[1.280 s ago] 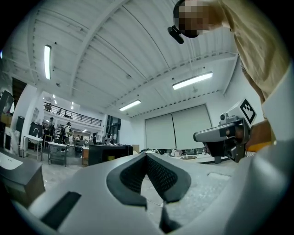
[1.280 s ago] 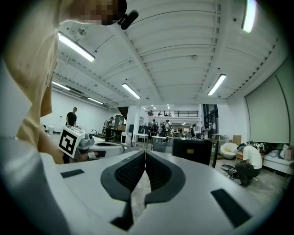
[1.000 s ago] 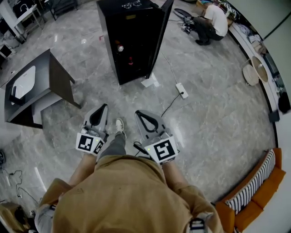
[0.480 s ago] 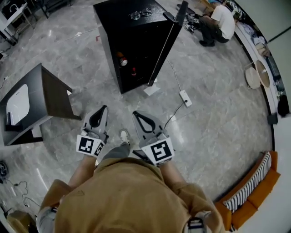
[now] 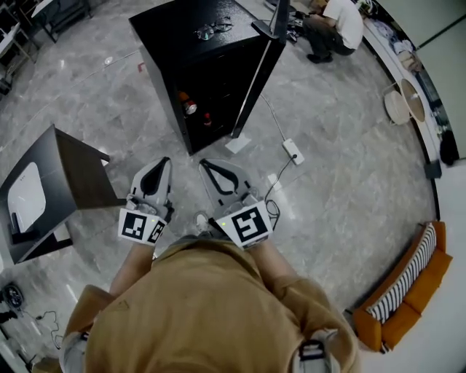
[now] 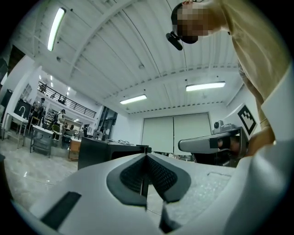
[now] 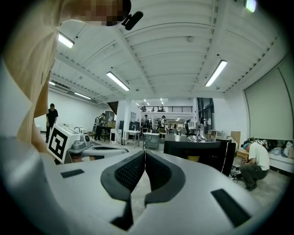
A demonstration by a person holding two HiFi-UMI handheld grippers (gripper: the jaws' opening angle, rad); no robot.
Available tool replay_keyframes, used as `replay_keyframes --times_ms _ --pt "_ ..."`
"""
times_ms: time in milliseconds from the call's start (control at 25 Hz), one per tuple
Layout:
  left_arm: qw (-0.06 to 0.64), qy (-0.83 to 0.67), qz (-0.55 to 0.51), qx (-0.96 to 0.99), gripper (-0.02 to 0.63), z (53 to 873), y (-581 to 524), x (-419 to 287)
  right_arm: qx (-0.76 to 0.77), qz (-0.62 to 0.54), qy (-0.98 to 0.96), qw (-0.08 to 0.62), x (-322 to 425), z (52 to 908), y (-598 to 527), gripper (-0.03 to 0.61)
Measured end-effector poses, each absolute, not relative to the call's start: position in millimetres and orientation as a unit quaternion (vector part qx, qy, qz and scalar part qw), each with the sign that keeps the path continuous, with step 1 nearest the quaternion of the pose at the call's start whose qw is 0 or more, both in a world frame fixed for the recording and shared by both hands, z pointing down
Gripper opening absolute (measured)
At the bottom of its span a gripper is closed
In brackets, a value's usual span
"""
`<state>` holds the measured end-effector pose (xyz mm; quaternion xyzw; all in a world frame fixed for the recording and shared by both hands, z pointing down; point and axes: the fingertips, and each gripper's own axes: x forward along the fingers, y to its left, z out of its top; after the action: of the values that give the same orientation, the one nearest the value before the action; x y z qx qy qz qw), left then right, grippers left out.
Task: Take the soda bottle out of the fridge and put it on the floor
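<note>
Fridge [image 5: 218,73]: black, standing on the grey marble floor [image 5: 342,175] ahead of me, its door [image 5: 256,80] swung open.
Soda bottle [image 5: 187,106]: inside the fridge at the left of the open compartment, orange top showing. I cannot tell whether it stands or leans.
Red item [image 5: 207,119]: in the fridge, just below and right of the bottle.
Left gripper [image 5: 163,163]: my jaws are together with nothing between them. It is short of the fridge and touches nothing.
Right gripper [image 5: 207,165]: jaws pressed together and empty, just beside the left one.
Dark table [image 5: 73,171]: to my left.
Power strip [image 5: 293,151]: on the floor right of the fridge.
Person [image 5: 336,20]: crouched beyond the fridge.
</note>
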<state>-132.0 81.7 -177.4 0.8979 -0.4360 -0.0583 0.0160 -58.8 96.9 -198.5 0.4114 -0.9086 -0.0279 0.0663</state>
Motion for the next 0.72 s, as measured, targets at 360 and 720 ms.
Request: replay_keyframes --times_ms 360,720 --pt "0.023 -0.435 -0.068 0.897 0.002 -164.6 27.1 -117.0 0.402 -0.057 -0.909 0.099 -48.6 -199.4 40.7 -0.002" --pt "0.014 -0.496 -0.004 0.868 0.002 -111.2 -48.0 -67.8 0.368 -0.054 -0.921 0.112 7.1 -137.6 -38.2 -0.001"
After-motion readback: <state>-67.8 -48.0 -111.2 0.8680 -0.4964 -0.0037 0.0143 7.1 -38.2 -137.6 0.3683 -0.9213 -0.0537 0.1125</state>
